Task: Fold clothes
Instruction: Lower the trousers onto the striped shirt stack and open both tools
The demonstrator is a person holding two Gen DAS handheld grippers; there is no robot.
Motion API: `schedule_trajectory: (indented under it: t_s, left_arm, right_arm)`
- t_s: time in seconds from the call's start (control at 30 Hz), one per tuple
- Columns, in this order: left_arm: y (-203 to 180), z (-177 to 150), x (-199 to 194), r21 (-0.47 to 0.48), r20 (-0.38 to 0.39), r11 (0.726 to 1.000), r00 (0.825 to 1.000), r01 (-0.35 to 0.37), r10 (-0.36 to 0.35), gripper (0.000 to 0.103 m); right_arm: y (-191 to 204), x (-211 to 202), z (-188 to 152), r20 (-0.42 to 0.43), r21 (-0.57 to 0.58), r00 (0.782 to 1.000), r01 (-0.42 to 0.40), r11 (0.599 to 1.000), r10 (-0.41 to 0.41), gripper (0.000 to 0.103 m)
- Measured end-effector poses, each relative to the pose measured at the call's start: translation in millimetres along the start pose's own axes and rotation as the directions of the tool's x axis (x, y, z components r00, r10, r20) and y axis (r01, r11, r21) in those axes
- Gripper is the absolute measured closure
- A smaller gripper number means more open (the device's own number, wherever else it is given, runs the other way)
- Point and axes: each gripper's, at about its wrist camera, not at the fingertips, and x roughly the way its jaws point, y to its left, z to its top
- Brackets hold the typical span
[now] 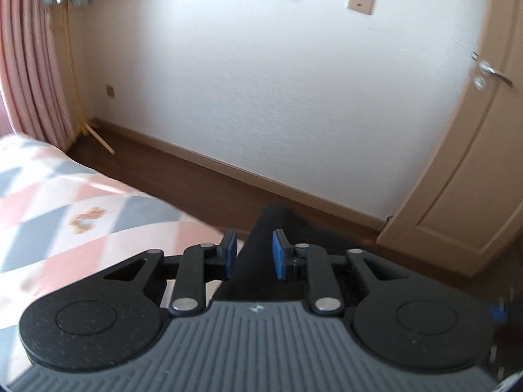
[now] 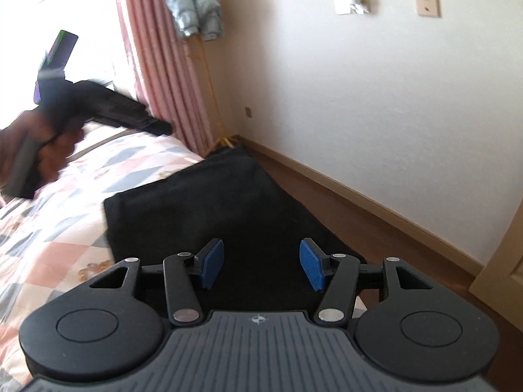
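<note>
Here a black garment (image 2: 209, 202) lies on the bed (image 2: 65, 215), spread flat near the bed's edge beside the floor (image 2: 376, 228). It is plain, dark and matte, with no print or trim to be seen; its near left corner looks squared and its far end narrows toward the corner of the room. The weave and any seams are too dark to make out. The bed cover beneath is a pattern of pink, grey and white diamonds.

The right gripper (image 2: 262, 265) hovers over the near part of the garment, its blue-padded fingers (image 2: 312, 266) wide apart with nothing between them.

In the left wrist view, the left gripper (image 1: 252, 254) has its fingers (image 1: 280, 254) parted as well, narrower than the right pair. A strip of the black cloth (image 1: 261, 248) shows in the gap, but the pads do not press on it; whether it hangs or lies below cannot be told.

In the right wrist view the left gripper's body is blurred, held in a hand (image 2: 39, 150) above the bed. Behind it hangs a pink curtain (image 2: 163, 75), and a pale jacket (image 2: 196, 3) hangs by the white wall (image 2: 359, 98).
</note>
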Motion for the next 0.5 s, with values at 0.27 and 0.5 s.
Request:
schedule_trajectory:
  t_s: [0.27, 0.5]
  left_arm:
    - [-22, -82, 14, 0.016, -0.075, 0.997, 0.994, -0.077, 0.078, 0.081]
    - [-31, -68, -24, 0.008, -0.053, 0.988, 0.987, -0.153, 0.153, 0.078]
  right_arm:
    - [16, 29, -13, -0.108, -0.105, 0.994, 0.019, 0.994, -0.030, 0.043]
    - [27, -12, 7, -0.078, -0.018, 0.995, 0.055, 0.998, -0.056, 0.033]
